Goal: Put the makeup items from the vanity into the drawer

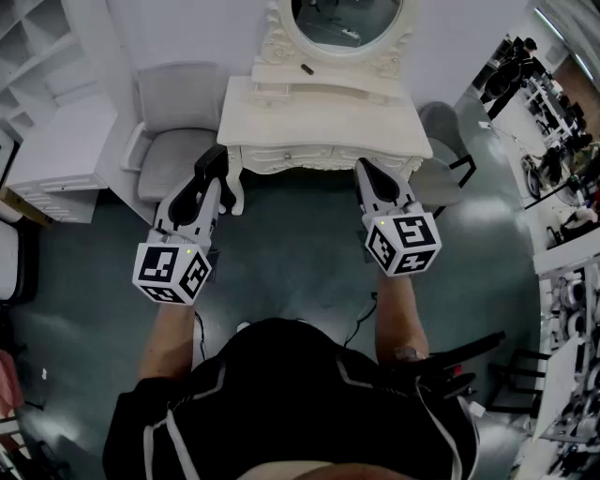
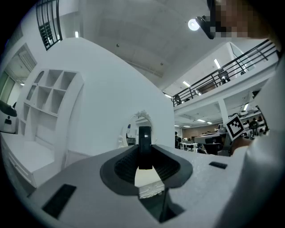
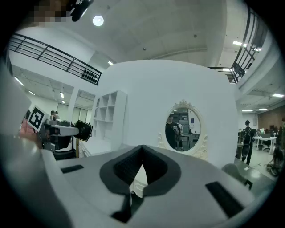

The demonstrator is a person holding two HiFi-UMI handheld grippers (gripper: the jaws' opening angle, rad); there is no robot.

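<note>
The white worktop stood almost bare, its drawer shut. The left hand-held gripper pinched a dark item, likely drawer-bound. The right hand-held gripper, closed and empty, seemed free to open it.

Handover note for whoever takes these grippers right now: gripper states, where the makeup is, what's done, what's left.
Left gripper: shut on a slim dark makeup item, held upright in front of the vanity.
Right gripper: shut, empty.
A small dark item lies on the upper shelf by the mirror. The drawer looks closed.
Done: one item in hand, none stowed.
Left: open the drawer, put the held item in, fetch the other.
</note>
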